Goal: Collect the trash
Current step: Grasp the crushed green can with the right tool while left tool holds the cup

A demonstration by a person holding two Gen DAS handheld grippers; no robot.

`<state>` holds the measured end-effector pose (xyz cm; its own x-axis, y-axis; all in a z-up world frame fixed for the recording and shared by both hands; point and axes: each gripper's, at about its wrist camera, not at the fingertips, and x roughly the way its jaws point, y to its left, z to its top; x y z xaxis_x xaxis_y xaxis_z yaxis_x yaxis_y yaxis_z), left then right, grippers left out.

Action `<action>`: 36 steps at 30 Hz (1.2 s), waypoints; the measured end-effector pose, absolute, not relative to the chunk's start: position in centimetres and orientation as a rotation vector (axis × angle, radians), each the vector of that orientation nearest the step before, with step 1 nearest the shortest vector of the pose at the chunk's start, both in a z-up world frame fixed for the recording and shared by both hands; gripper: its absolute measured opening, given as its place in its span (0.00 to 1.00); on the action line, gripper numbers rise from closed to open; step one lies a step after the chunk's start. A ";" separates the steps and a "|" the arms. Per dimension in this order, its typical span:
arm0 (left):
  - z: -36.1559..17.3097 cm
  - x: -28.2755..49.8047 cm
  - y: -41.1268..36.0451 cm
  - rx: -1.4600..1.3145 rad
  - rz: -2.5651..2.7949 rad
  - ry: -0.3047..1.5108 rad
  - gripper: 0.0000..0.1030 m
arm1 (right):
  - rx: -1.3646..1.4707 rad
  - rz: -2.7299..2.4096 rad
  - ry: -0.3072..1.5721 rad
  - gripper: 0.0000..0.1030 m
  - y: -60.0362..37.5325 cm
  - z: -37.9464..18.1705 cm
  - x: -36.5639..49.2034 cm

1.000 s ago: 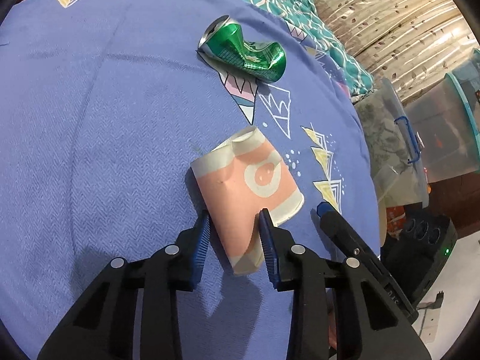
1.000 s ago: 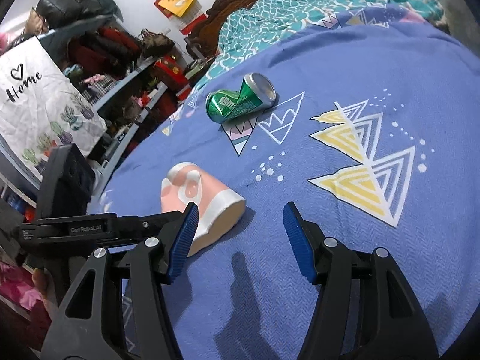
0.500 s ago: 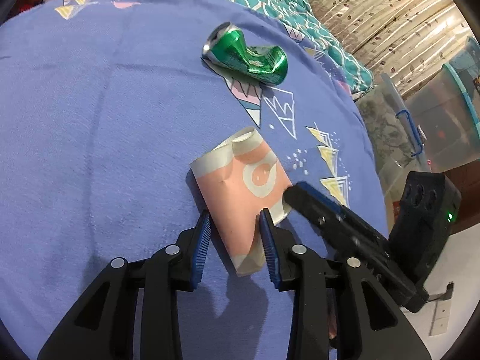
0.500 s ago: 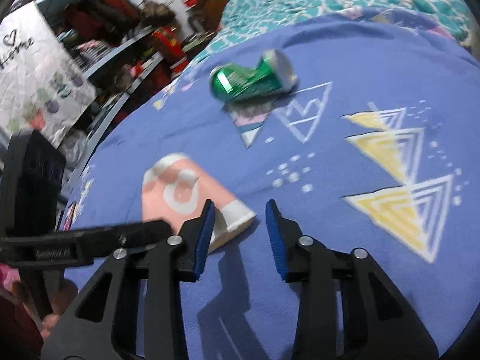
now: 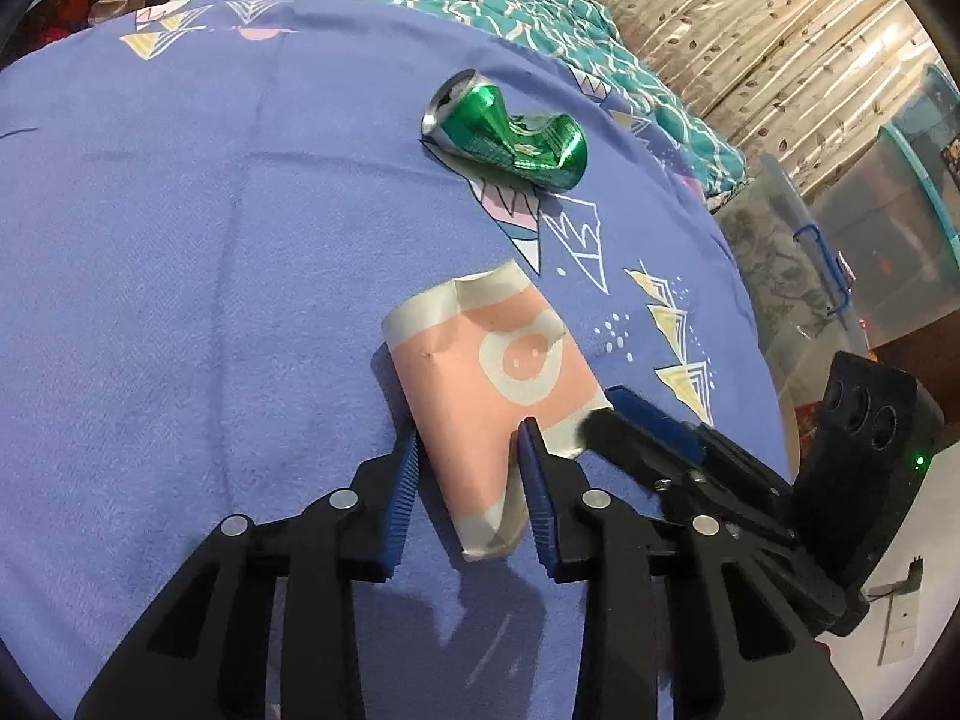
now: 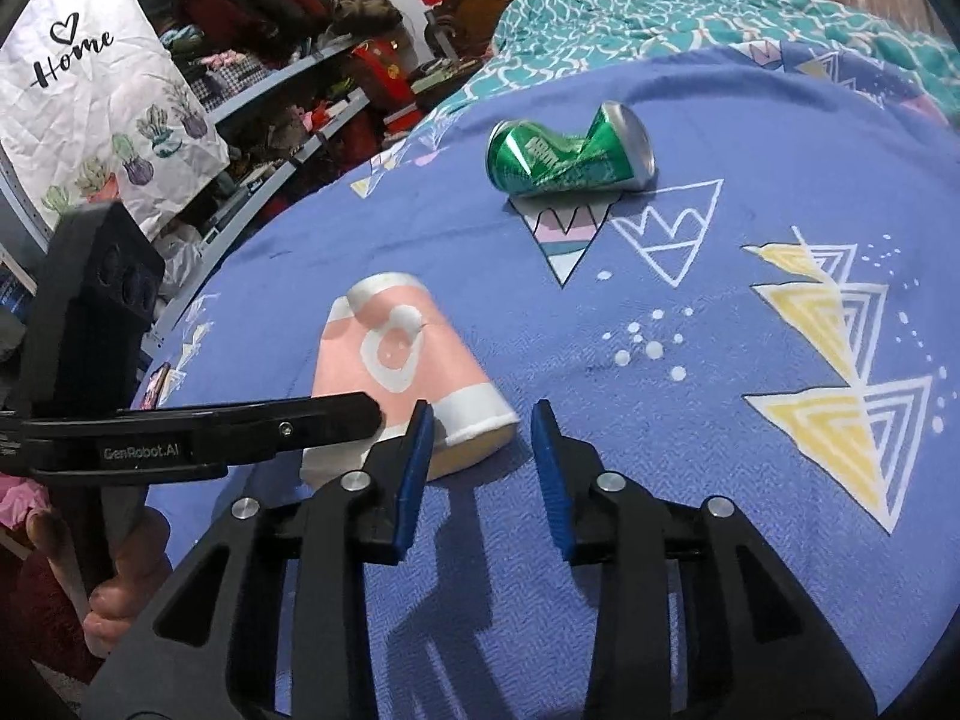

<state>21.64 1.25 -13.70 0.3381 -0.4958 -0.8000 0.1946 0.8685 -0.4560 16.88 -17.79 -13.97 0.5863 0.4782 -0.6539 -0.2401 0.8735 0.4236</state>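
Note:
A squashed pink-and-white paper cup (image 5: 480,372) lies on its side on the purple bedspread (image 5: 180,240). My left gripper (image 5: 469,432) is shut on the cup's lower half, a blue pad against each side. My right gripper (image 6: 483,411) comes in from the cup's rim end, its jaws opening. The white rim of the cup (image 6: 390,360) lies just ahead of its left pad, and nothing is pinched. In the left wrist view the right gripper (image 5: 609,408) touches that rim. A crushed green can (image 5: 510,141) lies further back, also visible from the right wrist (image 6: 564,162).
Clear plastic storage boxes (image 5: 870,252) stand off the bed's right edge by a curtain (image 5: 750,12). Cluttered shelves (image 6: 270,90) and a white "Home" bag (image 6: 90,108) lie beyond the left edge. A teal quilt (image 6: 660,12) covers the bed's far end. A hand (image 6: 120,588) holds the left gripper.
The right gripper swung in toward the cup's rim, narrowed its jaws, then widened them a little. The left gripper kept its hold on the cup and hardly moved.

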 end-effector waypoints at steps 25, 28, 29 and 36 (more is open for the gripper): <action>-13.6 20.5 4.2 -0.148 -0.339 0.947 0.34 | 0.944 0.256 0.953 0.67 -21.5 -15.9 30.9; -13.5 20.4 4.1 -0.143 -0.338 0.946 0.34 | 1.038 0.186 0.945 0.53 -21.1 -17.1 32.6; -13.5 20.4 4.1 -0.141 -0.338 0.946 0.35 | 1.062 0.166 0.940 0.47 -21.1 -17.4 33.0; -13.6 20.4 4.2 -0.146 -0.342 0.945 0.35 | 1.125 0.159 0.963 0.26 -21.4 -18.4 34.5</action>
